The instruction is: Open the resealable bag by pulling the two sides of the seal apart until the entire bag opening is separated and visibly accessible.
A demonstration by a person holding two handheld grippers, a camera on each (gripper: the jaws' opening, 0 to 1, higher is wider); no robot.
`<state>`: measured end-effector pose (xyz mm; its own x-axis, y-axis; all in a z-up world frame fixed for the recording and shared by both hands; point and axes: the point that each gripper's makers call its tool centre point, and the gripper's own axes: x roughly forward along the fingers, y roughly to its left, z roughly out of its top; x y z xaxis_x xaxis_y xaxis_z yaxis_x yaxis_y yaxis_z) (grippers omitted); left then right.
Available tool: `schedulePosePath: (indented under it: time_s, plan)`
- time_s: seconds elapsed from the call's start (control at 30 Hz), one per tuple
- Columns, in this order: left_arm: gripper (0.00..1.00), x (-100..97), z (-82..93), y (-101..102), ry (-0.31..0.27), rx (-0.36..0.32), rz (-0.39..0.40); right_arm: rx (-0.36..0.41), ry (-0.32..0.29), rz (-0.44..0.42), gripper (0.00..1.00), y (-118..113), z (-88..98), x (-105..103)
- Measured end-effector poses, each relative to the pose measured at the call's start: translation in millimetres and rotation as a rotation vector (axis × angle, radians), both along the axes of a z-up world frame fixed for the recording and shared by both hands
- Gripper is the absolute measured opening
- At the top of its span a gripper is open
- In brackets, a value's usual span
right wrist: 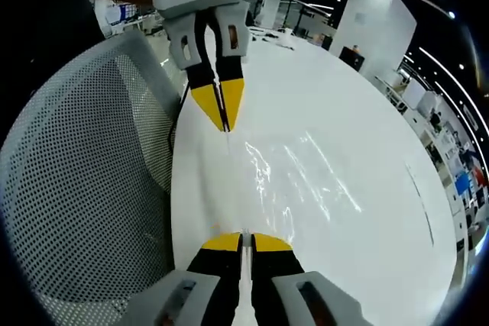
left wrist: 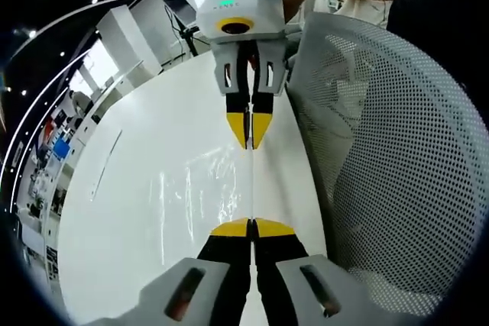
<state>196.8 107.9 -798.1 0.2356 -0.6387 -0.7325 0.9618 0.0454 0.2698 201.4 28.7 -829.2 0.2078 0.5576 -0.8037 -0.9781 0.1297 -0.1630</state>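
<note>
Both grippers [left wrist: 250, 228] [right wrist: 241, 242] on bag edge [left wrist: 251, 181]

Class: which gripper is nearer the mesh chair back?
Neither clearly: left gripper and right gripper both pinch the clear bag beside the mesh chair back.

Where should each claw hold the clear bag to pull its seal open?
The clear bag hangs stretched, edge-on, between the left claw and the right claw, both shut on its top edge. Better: each claw pinching one lip alone, mid-seal, from opposite faces, since end grips likely only tension the seal.
</note>
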Motion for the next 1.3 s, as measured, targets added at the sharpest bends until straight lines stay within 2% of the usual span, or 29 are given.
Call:
schedulePosePath:
  time_s: [0.77, 0.83, 0.9, 1.07, 1.1, 1.13, 1.17, 1.23, 1.3]
  plan:
    - [0.0, 4.7, -3.4, 17, -0.005, 0.028, 0.042, -0.011, 0.014, -0.059, 0.0, -18, -6.1, 1]
    - [0.0, 6.1, -3.3, 20, -0.014, 0.041, 0.041, -0.034, 0.009, -0.058, 0.0, -22, -8.7, 1]
    - [0.0, 8.5, -0.6, 20, -0.009, 0.027, 0.054, -0.017, 0.016, -0.066, 0.0, -21, -7.9, 0]
    - [0.0, 8.1, -1.7, 21, -0.02, 0.046, 0.033, -0.016, 0.015, -0.081, 0.0, -19, -8.1, 1]
    - [0.0, 7.2, -3.4, 22, -0.026, 0.059, 0.028, -0.005, 0.027, -0.094, 0.0, -18, -8.9, -1]
    - [0.0, 6.3, -5.2, 23, -0.031, 0.071, 0.021, 0.022, 0.065, -0.127, 0.0, -16, -10.0, -4]
    - [0.0, 4.9, -8.9, 26, -0.046, 0.1, -0.001, 0.066, 0.089, -0.186, 0.0, -13, -10.0, -2]
    - [0.0, 3.2, -13.0, 29, -0.055, 0.122, -0.008, 0.09, 0.108, -0.188, 0.01, -11, -10.4, -4]
    - [0.0, 0.4, -13.0, 29, -0.047, 0.113, -0.007, 0.094, 0.104, -0.19, 0.02, -10, -10.0, -5]
